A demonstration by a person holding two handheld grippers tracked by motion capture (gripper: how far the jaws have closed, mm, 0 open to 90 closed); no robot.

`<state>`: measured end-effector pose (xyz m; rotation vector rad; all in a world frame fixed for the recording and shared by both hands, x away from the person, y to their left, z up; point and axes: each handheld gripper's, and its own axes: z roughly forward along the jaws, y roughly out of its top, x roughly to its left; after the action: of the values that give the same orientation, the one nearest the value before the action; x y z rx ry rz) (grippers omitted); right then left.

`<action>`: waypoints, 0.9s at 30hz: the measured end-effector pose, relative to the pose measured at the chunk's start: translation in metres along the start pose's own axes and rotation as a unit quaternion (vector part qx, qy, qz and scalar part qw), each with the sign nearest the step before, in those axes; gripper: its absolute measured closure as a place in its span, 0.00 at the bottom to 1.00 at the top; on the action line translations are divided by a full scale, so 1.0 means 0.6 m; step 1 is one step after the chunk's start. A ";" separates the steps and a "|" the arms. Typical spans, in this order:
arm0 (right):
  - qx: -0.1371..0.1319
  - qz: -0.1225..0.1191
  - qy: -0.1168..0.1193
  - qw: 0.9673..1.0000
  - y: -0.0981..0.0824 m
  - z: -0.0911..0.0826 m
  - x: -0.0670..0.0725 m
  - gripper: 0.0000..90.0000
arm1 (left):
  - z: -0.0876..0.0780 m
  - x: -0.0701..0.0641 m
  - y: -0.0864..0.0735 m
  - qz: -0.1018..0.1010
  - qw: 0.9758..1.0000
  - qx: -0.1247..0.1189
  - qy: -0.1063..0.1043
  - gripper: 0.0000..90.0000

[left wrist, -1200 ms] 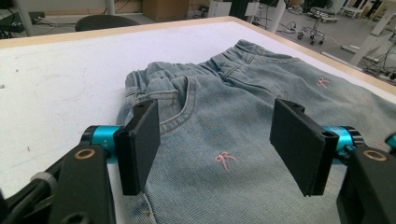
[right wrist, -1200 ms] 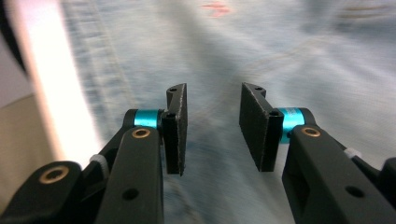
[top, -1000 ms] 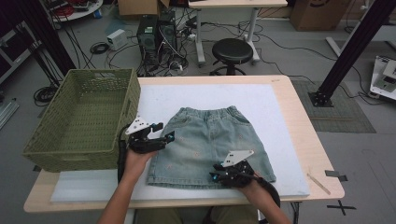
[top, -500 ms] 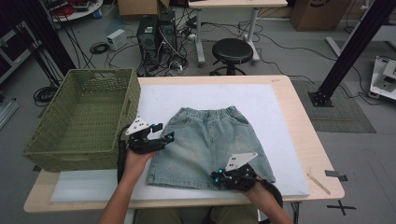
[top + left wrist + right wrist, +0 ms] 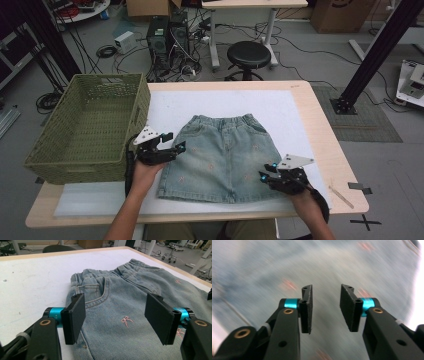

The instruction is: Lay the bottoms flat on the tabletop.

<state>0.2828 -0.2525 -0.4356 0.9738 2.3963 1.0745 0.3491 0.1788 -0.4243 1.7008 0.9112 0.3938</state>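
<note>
Denim shorts under left claw

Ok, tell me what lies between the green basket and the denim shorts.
In the high view, the left gripper sits between the green basket and the denim shorts, over a strip of the white mat.

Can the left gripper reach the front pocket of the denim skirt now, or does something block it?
Probably yes. The left gripper has its jaws open over the denim skirt, and the pocket lies just ahead of them with nothing in between.
</note>
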 end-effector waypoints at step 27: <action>-0.028 0.024 -0.029 0.999 0.067 0.040 -0.060 0.47 | 0.027 0.006 0.003 -0.004 1.000 0.021 0.019 0.37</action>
<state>0.3398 -0.2461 -0.4200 1.0337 2.2947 1.1098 0.3627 0.1706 -0.4286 1.7322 0.9591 0.4051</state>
